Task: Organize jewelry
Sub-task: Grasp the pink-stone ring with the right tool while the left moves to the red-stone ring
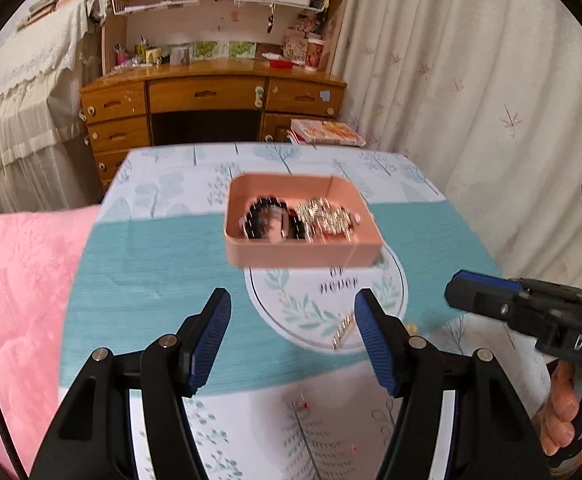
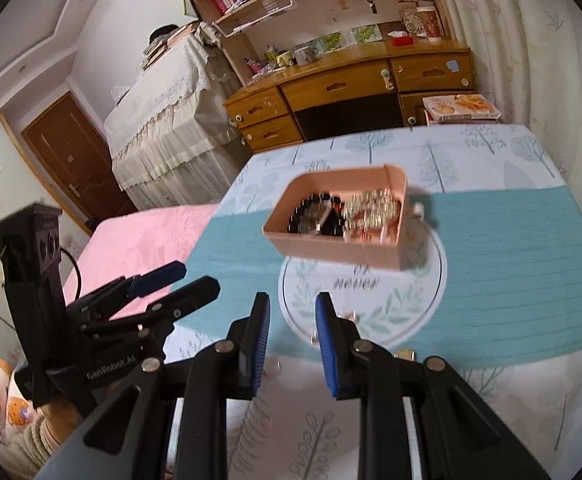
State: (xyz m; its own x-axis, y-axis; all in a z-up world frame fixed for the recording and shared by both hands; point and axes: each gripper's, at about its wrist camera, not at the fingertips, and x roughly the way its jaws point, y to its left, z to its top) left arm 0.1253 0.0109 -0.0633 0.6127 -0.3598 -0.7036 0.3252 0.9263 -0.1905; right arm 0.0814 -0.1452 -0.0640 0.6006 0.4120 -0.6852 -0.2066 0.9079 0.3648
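Observation:
A pink tray [image 1: 303, 256] [image 2: 331, 248] sits on the table and holds a black bead bracelet [image 1: 269, 220] [image 2: 315, 216] and a heap of gold and silver jewelry [image 1: 327, 216] [image 2: 375, 212]. My left gripper [image 1: 291, 312] is open and empty, above the cloth in front of the tray. A gold clip [image 1: 343, 332] lies on the cloth by its right finger. My right gripper [image 2: 293, 312] is open with a narrow gap and empty. It also shows in the left wrist view [image 1: 479, 292]. Small gold pieces [image 2: 405, 354] lie near it.
The table wears a teal and white tree-print cloth [image 1: 151, 264] [image 2: 511, 240]. A pink quilted bed [image 1: 15, 300] [image 2: 143, 240] lies to the left. A wooden desk with shelves [image 1: 211, 96] [image 2: 351, 84] stands behind, with curtains [image 1: 471, 80] at the right.

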